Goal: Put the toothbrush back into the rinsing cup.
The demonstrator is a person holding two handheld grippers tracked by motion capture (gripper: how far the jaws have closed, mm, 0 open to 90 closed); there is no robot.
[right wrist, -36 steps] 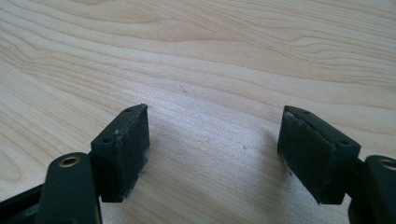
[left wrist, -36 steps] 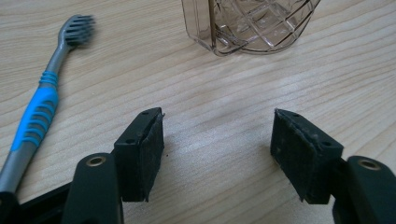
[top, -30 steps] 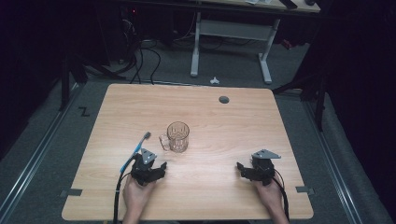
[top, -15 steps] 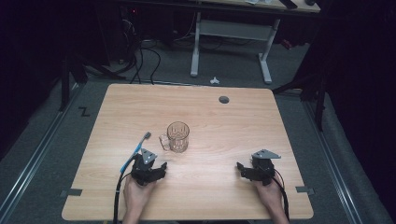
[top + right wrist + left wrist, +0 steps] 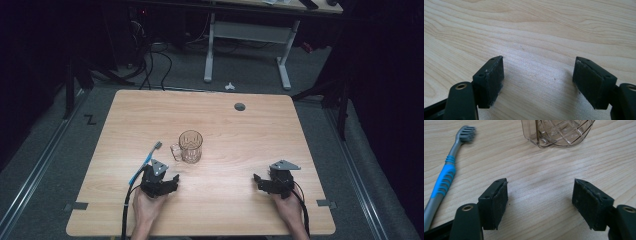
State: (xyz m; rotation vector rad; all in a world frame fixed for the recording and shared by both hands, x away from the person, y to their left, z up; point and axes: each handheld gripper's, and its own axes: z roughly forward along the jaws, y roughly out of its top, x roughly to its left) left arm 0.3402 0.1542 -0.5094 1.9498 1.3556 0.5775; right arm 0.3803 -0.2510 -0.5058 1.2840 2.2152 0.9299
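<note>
The left hand-held gripper point(image 5: 540, 202) rests low on the tabletop point(image 5: 240, 135), jaws spread and just opened further, nothing between them. The toothbrush point(image 5: 445, 173) lies just left of it; the glass mug point(image 5: 557, 132) stands ahead, apparently upright. The right hand-held gripper point(image 5: 539, 82), well apart, is spread over bare wood.

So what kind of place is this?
Probably a lab or workshop: a bare wooden table on grey carpet, loose cables on the floor, and a second desk's metal legs behind.
</note>
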